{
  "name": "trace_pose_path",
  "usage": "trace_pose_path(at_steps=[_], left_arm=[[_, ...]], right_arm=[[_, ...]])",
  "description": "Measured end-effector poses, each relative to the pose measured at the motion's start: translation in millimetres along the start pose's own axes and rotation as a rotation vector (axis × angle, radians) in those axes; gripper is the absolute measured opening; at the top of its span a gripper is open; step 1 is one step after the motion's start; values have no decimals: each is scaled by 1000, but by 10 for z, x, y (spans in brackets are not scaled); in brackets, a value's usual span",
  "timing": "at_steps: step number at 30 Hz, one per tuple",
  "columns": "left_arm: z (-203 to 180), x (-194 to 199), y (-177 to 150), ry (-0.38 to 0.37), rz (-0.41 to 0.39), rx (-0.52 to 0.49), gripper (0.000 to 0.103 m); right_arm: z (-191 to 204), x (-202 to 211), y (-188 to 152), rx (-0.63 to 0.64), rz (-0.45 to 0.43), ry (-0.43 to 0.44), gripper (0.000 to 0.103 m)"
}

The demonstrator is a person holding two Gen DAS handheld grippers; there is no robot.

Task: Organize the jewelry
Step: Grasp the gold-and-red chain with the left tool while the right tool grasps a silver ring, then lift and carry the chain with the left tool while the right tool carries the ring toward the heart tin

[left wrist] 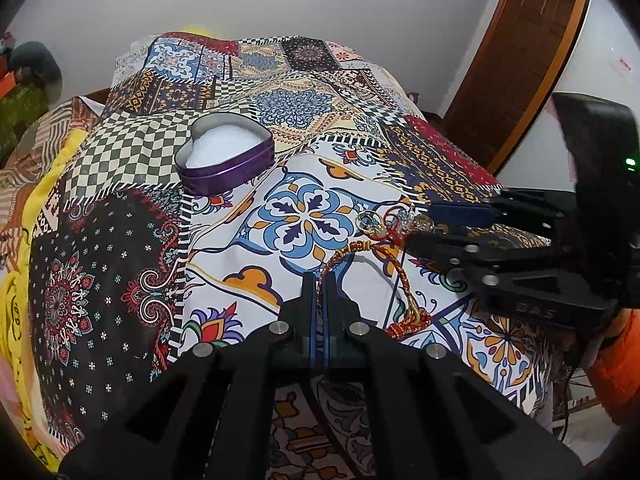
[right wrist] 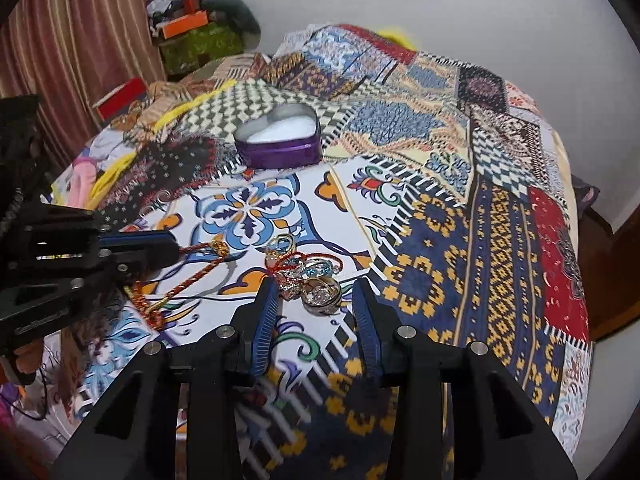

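Your left gripper [left wrist: 319,292] pinches cord [left wrist: 394,264] | right gripper [right wrist: 316,296] wide open, straddling rings [right wrist: 320,294] | lifting cord may drag tangled rings off bed [right wrist: 440,208].

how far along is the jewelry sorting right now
Early. Done: nothing lies in the purple heart tin; only white padding shows. In hand: the left gripper is shut on the braided cord. Left: the rings, loose on the bedspread between the open right gripper fingers.
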State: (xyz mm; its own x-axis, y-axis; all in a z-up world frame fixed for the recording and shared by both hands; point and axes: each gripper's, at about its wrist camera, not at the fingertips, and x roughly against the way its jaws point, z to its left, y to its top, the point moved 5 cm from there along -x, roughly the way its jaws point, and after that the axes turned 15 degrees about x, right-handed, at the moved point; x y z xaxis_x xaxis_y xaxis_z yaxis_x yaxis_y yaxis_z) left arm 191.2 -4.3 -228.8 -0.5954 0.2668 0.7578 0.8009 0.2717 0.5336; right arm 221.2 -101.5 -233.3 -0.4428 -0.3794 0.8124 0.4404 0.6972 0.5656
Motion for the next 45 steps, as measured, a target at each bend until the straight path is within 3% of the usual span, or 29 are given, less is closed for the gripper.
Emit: trace_pose_path(at_steps=[4, 27, 29, 32, 34, 41, 45], left_arm=[[7, -13, 11, -4, 1, 1, 1], [-114, 242, 40, 4, -37, -13, 1], [-76, 231, 58, 21, -33, -11, 5], [5, 174, 110, 20, -3, 18, 25], [45, 121, 132, 14, 11, 38, 30], [116, -235, 147, 38, 69, 54, 30], [106, -292, 137, 56, 54, 30, 17]], right_arm=[[-32, -32, -7, -12, 0, 12, 20], [41, 531, 17, -43, -124, -41, 20], [16, 551, -11, -59, -128, -44, 20], [-44, 559, -52, -81, -126, -55, 20], [-90, 548, -76, -98, -124, -59, 20], [-127, 535, -145, -128, -123, -52, 20], [-120, 525, -157, -128, -127, -46, 20]])
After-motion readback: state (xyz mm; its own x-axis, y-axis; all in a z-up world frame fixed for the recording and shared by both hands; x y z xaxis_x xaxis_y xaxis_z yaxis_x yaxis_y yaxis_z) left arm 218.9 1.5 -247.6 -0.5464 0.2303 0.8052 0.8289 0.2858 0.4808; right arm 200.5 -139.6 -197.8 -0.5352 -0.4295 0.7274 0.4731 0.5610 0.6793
